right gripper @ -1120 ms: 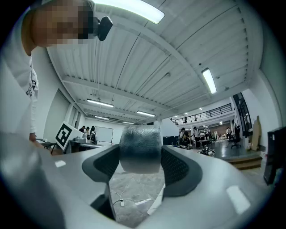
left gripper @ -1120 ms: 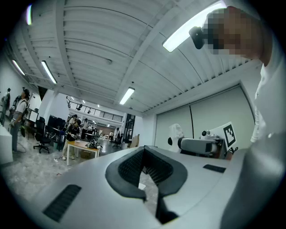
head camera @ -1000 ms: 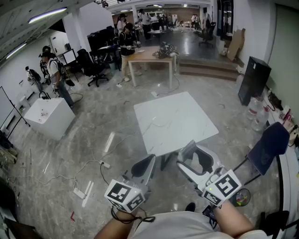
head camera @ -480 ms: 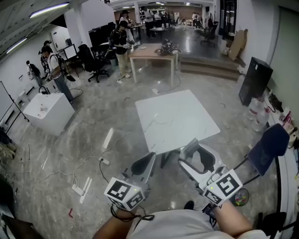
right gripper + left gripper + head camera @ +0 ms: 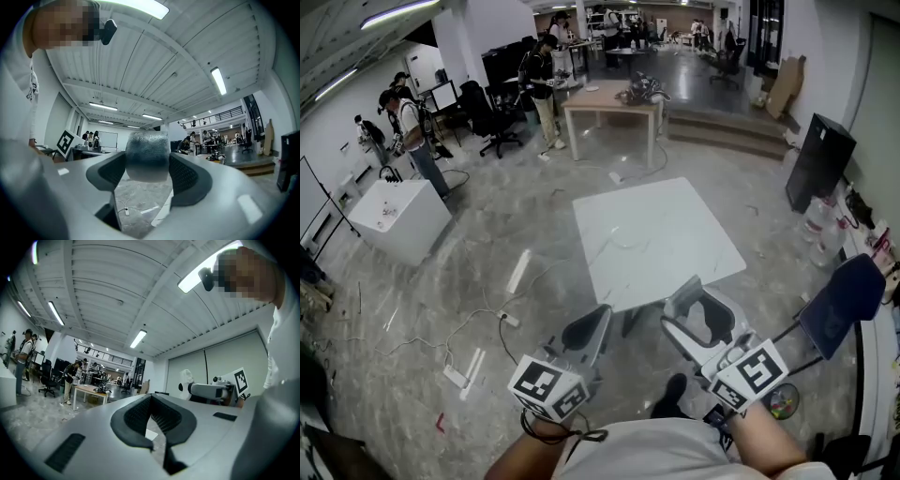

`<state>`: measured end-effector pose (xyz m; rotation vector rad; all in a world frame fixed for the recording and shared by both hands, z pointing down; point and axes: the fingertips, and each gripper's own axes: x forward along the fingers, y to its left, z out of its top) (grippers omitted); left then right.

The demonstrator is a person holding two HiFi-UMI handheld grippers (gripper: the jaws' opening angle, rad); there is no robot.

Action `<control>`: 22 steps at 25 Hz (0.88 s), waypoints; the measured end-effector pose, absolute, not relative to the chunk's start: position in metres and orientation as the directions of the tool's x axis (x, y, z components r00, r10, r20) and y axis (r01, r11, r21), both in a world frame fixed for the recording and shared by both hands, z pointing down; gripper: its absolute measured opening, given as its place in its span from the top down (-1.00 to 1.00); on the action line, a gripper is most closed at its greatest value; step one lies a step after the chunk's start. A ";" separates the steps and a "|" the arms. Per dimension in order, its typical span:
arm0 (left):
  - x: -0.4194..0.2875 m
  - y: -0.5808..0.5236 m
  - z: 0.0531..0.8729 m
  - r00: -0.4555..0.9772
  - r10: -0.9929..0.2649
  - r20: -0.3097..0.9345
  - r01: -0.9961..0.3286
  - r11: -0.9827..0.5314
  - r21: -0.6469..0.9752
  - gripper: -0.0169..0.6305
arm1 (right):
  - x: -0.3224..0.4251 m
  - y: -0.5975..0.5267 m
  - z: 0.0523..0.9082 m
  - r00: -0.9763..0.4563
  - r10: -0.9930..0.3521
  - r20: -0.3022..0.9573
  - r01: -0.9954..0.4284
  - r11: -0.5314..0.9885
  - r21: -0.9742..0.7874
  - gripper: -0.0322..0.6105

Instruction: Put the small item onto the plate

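My right gripper (image 5: 701,317) is held low in front of my body, shut on a small pale grey-white item (image 5: 706,323). In the right gripper view that small item (image 5: 146,157) fills the gap between the two dark pads (image 5: 187,176), and the right gripper (image 5: 146,165) points up toward the ceiling. My left gripper (image 5: 587,333) is beside it, shut, with nothing in it; in the left gripper view the left gripper (image 5: 151,398) has its pads meeting at the tips. A white square table (image 5: 656,239) stands just ahead with a bare top. No plate shows in any view.
A blue chair (image 5: 839,300) stands at the right and a white box (image 5: 398,220) at the left. Cables and a power strip (image 5: 511,319) lie on the floor. A wooden table (image 5: 614,98), a black cabinet (image 5: 818,159) and several people are farther back.
The head view has drifted slightly, so the white table sits a little nearer and a shoe now shows under the grippers. Both grippers keep their places and states.
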<state>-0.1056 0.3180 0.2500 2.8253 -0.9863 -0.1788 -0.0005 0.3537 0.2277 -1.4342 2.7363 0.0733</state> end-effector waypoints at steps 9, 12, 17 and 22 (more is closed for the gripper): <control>-0.053 0.225 0.271 0.732 -0.680 -0.037 -0.666 -0.726 0.175 0.93 | 0.059 0.255 0.249 -0.607 -0.793 -0.049 -0.794 0.608 0.006 0.01; -0.025 0.185 0.276 0.709 -0.704 -0.030 -0.690 -0.702 0.177 0.93 | 0.088 0.213 0.258 -0.628 -0.778 -0.032 -0.778 0.628 -0.005 0.01; 0.016 0.122 0.280 0.676 -0.736 -0.027 -0.721 -0.669 0.182 0.93 | 0.123 0.149 0.266 -0.671 -0.742 -0.010 -0.742 0.671 -0.015 0.01; 0.049 0.083 0.290 0.645 -0.764 -0.012 -0.751 -0.636 0.179 0.93 | 0.155 0.106 0.274 -0.707 -0.707 -0.003 -0.706 0.707 -0.028 0.01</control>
